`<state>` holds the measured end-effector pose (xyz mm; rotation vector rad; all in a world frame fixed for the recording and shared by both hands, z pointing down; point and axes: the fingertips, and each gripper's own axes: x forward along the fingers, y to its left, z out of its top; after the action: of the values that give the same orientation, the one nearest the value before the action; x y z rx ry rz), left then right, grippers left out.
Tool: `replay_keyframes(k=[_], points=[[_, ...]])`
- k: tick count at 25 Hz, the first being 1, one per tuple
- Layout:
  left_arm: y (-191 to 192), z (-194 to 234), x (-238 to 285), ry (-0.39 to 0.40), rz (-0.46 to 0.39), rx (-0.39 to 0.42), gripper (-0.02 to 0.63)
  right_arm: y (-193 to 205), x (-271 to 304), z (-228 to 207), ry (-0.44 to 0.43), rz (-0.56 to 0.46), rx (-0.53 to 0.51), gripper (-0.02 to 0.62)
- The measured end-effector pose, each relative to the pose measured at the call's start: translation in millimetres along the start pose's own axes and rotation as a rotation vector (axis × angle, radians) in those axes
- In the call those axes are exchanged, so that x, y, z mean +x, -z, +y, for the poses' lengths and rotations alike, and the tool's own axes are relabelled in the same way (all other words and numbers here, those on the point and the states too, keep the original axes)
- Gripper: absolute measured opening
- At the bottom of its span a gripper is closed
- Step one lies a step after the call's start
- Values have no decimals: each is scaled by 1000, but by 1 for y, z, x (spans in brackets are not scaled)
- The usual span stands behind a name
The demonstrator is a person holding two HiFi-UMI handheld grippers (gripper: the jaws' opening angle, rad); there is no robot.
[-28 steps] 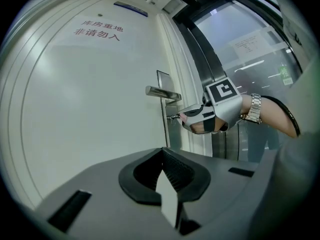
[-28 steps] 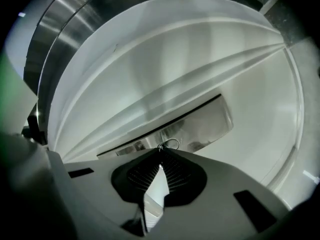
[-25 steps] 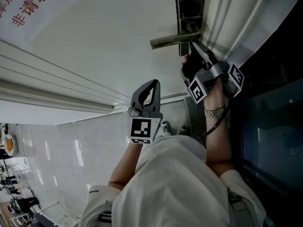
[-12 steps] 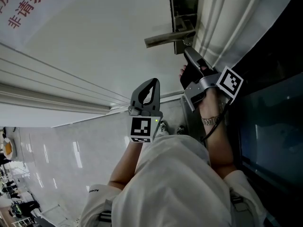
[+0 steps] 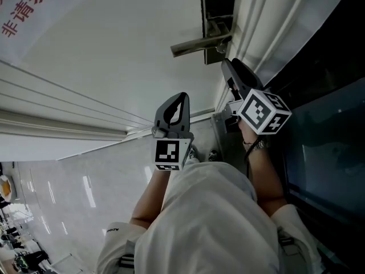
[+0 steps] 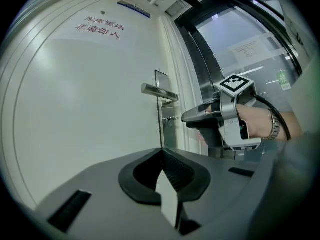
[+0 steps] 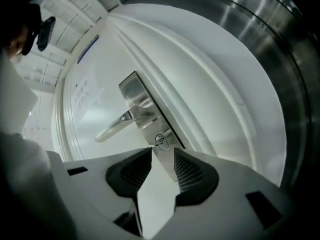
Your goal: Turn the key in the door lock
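Note:
A silver lever handle (image 5: 194, 44) sticks out of a metal lock plate (image 5: 218, 16) on the white door. Below the handle a small key with a wire ring (image 7: 160, 141) sits in the lock; it also shows as the key (image 6: 171, 118) in the left gripper view. My right gripper (image 7: 162, 152) points at it. Its jaws have just been opening and stand apart, the key just beyond the tips and nothing between the pads. In the head view the right gripper (image 5: 227, 66) hangs just short of the plate. My left gripper (image 5: 182, 97) is shut and empty, well back from the door.
The white door (image 5: 114, 44) carries red lettering at its top. Its moulded frame (image 5: 256, 21) runs beside the lock, with a dark glass panel (image 5: 325, 130) beyond. Glossy floor tiles (image 5: 68, 198) lie to the left. The person's white top fills the lower head view.
The right gripper has rolled about a quarter turn, so its marker cube now faces the head camera, and it has drawn slightly back from the lock with jaws opened. The left gripper has stayed put.

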<state>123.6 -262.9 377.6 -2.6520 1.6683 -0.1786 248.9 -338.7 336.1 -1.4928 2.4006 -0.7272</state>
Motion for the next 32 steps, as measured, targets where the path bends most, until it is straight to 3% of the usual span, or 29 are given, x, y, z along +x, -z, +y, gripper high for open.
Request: replay_keyframes(k=[4, 12, 18, 23, 29, 32], points=[[0, 2, 0, 6, -7, -12, 9, 2, 2, 5, 85, 12, -330, 114], [3, 14, 0, -6, -19, -44, 8, -7, 15, 26, 169, 13, -776, 114], [6, 21, 2, -6, -24, -61, 9, 0, 26, 28, 233, 78, -1067, 114], [6, 25, 5, -1, -29, -71, 8, -3, 33, 25, 311, 95, -1217, 114], [7, 27, 10, 14, -31, -73, 9, -1, 44, 19, 336, 132, -1245, 111], [6, 29, 12, 18, -33, -76, 8, -2, 45, 18, 349, 134, -1248, 80]])
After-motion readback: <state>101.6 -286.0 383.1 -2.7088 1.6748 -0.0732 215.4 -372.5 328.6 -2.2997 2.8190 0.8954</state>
